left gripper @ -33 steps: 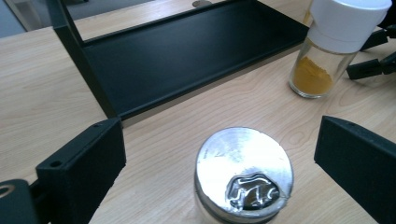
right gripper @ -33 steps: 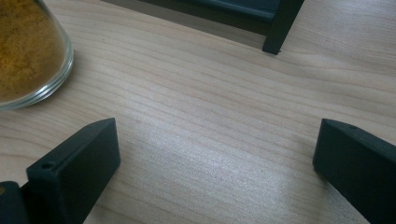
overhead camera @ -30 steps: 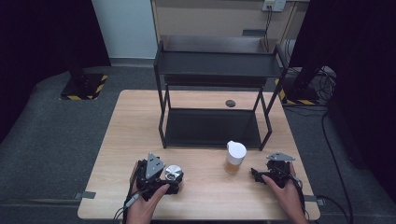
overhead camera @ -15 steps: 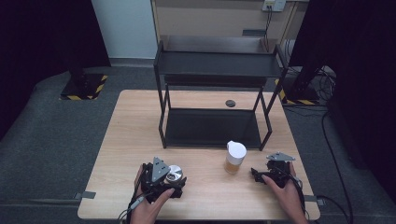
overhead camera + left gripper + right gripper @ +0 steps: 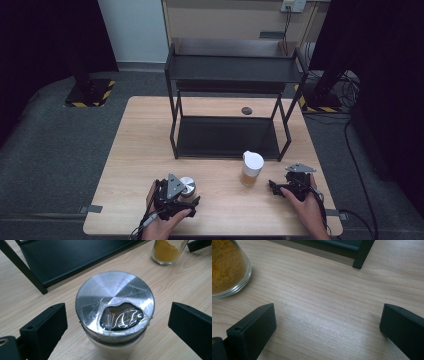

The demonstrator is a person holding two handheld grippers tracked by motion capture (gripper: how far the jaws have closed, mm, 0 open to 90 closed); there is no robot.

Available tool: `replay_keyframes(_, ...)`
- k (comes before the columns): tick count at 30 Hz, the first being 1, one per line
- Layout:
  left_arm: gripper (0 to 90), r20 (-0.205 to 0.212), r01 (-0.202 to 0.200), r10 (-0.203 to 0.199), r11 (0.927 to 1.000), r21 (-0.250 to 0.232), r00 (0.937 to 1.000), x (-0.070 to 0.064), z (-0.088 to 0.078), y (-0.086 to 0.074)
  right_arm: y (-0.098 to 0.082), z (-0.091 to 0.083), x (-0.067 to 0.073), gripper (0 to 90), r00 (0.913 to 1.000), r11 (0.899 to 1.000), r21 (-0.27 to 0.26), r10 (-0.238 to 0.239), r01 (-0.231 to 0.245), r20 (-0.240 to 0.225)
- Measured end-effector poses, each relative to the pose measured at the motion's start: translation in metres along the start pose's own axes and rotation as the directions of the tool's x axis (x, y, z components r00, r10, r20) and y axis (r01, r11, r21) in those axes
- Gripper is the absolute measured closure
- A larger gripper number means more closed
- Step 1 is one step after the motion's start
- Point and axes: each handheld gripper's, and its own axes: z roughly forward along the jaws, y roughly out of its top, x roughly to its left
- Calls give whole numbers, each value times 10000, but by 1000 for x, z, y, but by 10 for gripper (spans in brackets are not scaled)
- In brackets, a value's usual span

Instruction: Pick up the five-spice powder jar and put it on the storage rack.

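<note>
A white jar with a round silver lid (image 5: 115,302) stands upright on the table, near the front left in the high view (image 5: 187,186). My left gripper (image 5: 176,192) is open, one jaw on each side of the jar with gaps on both sides (image 5: 117,325). A glass jar of orange-yellow powder with a white lid (image 5: 251,169) stands front right of centre, and shows at the top right of the left gripper view (image 5: 168,251). My right gripper (image 5: 285,186) rests low over bare wood to the right of that jar (image 5: 227,267), jaws open with nothing between them (image 5: 328,322).
A black two-tier metal shelf rack (image 5: 230,70) stands mid-table behind both jars; its lower shelf (image 5: 227,136) lies on the tabletop. A small dark round disc (image 5: 246,110) lies behind the rack. The table's front edge (image 5: 215,234) is just below both hands.
My left gripper has moved right and forward over the silver-lidded jar, so its jaws now straddle it. The right gripper and the powder jar have stayed put.
</note>
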Motion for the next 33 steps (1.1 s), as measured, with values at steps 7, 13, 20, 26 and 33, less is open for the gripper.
replay_keyframes(7, 23, 88, 21, -23, 9998, 189, 10000, 0, 5, -1, 0, 0, 0, 17, 10000, 10000, -2, -7, 7, -7)
replay_keyframes(13, 24, 213, 4, -11, 9995, 317, 9998, 0, 10, -1, 0, 0, 0, 17, 10000, 10000, 0, -7, 7, -11)
replay_keyframes(20, 39, 220, 72, -78, 9996, 269, 9997, 0, 13, -2, 0, 0, 0, 17, 10000, 10000, 1, -9, 9, -11)
replay_keyframes(26, 48, 217, 203, -213, 9988, 457, 9995, 3, 18, -2, 0, 0, 0, 17, 10000, 10000, 1, -12, 12, -16)
replay_keyframes(33, 70, 180, 133, -144, 9980, 621, 9997, 7, 26, -1, 0, 0, 0, 17, 10000, 10000, 0, -14, 14, -17)
